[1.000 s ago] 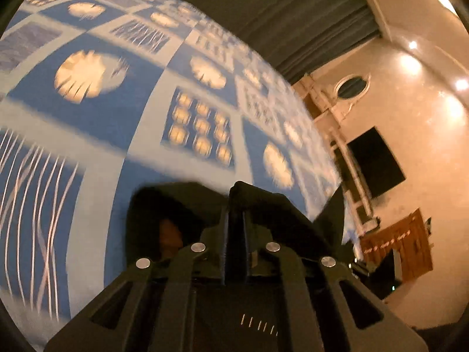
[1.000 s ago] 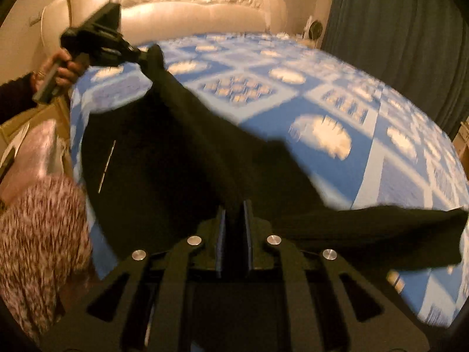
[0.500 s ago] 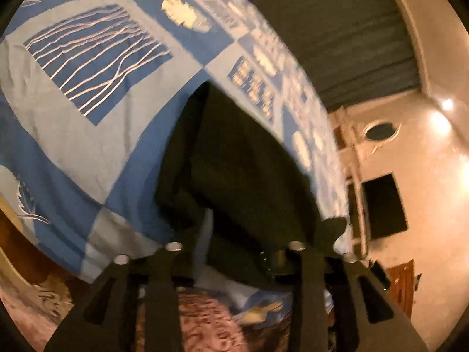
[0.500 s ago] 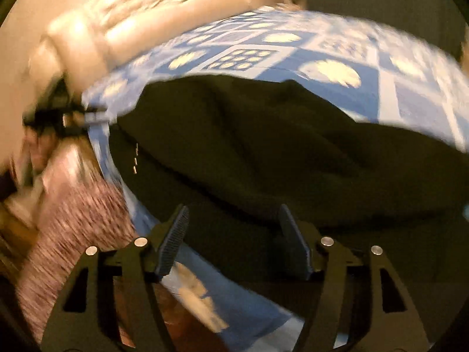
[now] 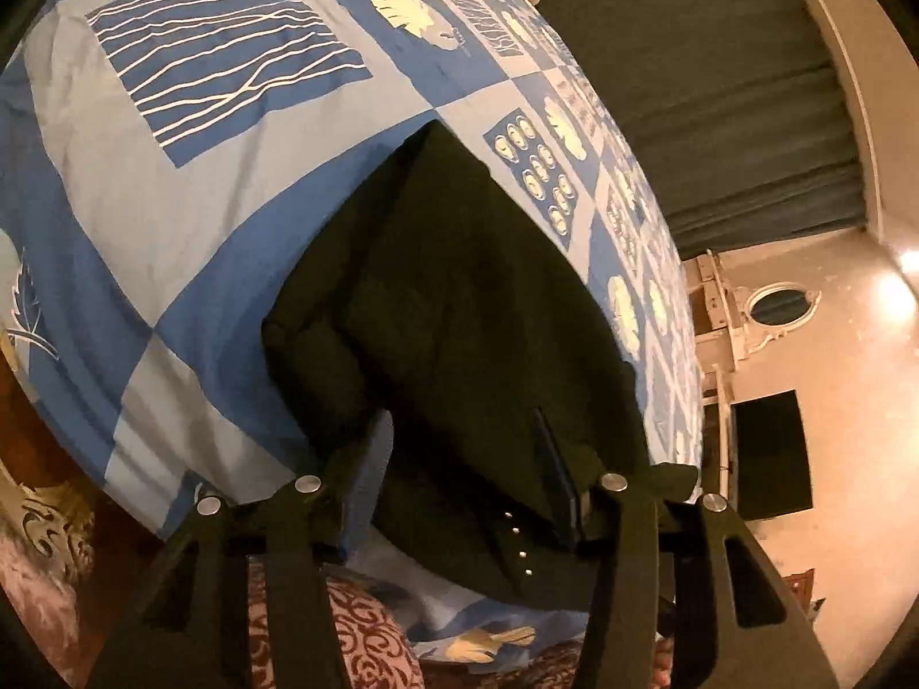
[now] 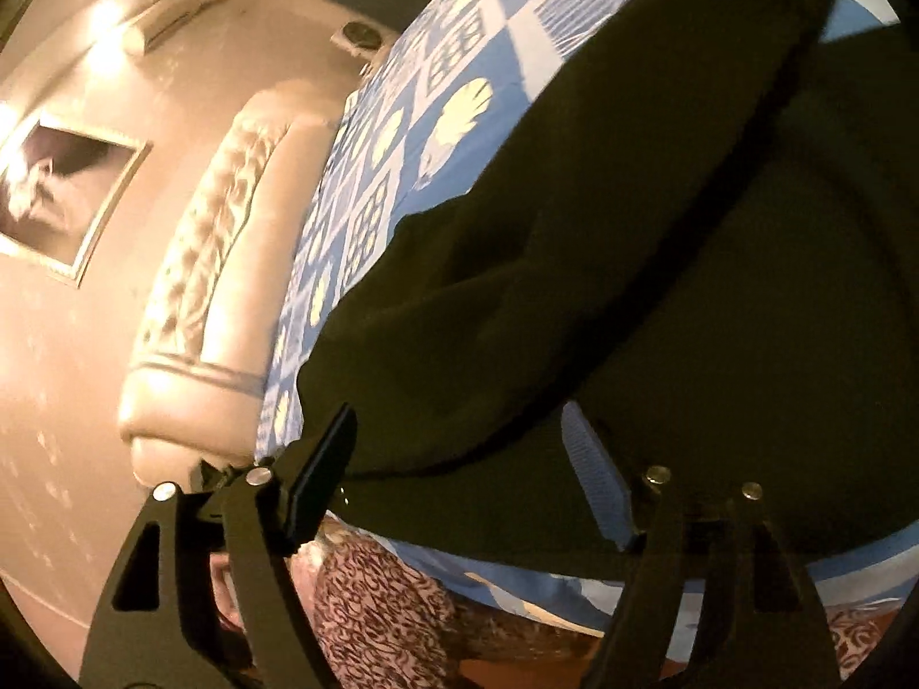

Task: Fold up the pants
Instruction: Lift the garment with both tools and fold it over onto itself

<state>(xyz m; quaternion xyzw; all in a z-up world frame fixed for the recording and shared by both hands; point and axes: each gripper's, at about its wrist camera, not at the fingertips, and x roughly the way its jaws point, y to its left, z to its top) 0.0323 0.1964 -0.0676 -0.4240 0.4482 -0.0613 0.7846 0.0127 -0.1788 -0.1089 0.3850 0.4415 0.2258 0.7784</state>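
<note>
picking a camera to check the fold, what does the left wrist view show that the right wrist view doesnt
Only the left wrist view shows the curtain, the oval mirror, the dark screen and a row of small studs on the pants.

Only the right wrist view shows the padded headboard and a framed picture.

Both show the dark pants lying on the blue patterned bedspread, with an open gripper, left gripper and right gripper.
</note>
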